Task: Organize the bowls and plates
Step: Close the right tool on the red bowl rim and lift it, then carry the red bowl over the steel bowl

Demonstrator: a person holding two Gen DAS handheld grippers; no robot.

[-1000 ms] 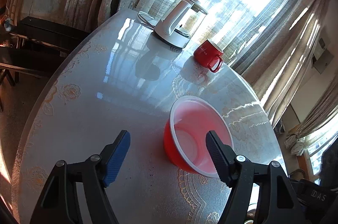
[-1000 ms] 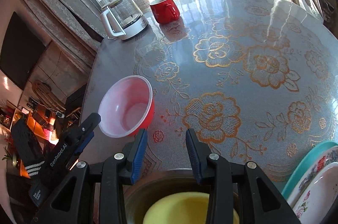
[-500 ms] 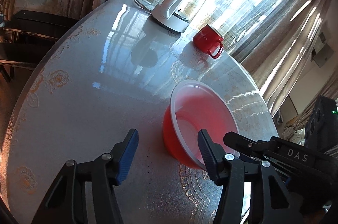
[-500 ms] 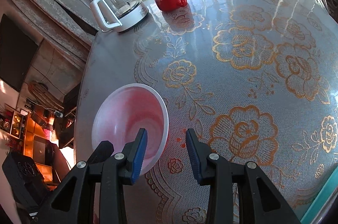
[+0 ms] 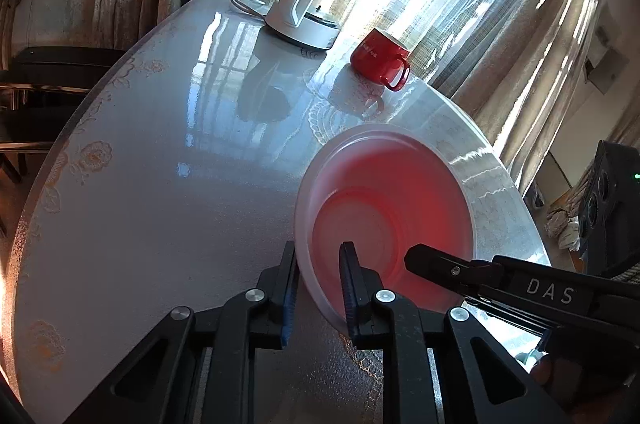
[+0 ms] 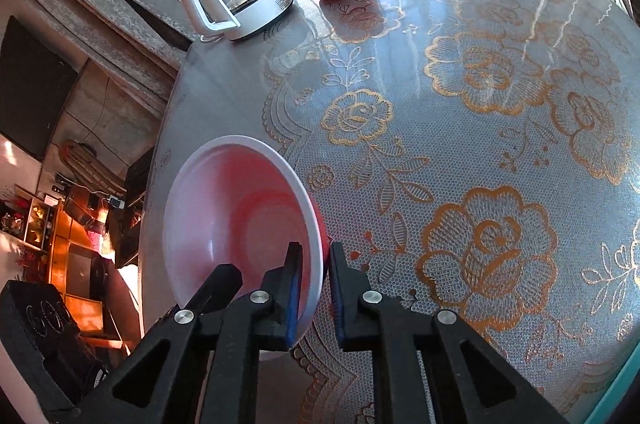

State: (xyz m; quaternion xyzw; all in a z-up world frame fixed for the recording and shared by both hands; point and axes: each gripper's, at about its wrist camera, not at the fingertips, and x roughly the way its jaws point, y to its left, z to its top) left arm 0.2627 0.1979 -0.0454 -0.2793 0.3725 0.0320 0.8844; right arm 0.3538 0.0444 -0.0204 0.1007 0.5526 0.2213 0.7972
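Note:
A red plastic bowl (image 5: 394, 208) with a pale inside is held between both grippers over the round table. My left gripper (image 5: 318, 282) is shut on its near left rim, one finger inside and one outside. My right gripper (image 6: 316, 288) is shut on the opposite rim of the same bowl (image 6: 236, 212), which is tipped toward the camera. The right gripper's finger (image 5: 440, 264) reaches into the bowl in the left wrist view. The left gripper's finger (image 6: 218, 284) shows at the bowl's rim in the right wrist view.
A glass kettle on a white base (image 5: 316, 12) and a red mug (image 5: 380, 64) stand at the far table edge by the curtains. The table (image 6: 480, 96) has a gold floral cover. A teal plate edge (image 6: 618, 388) shows at the lower right.
Both grippers have closed in on the bowl and shut on opposite sides of its rim. The bowl has tipped up from sitting flat on the table.

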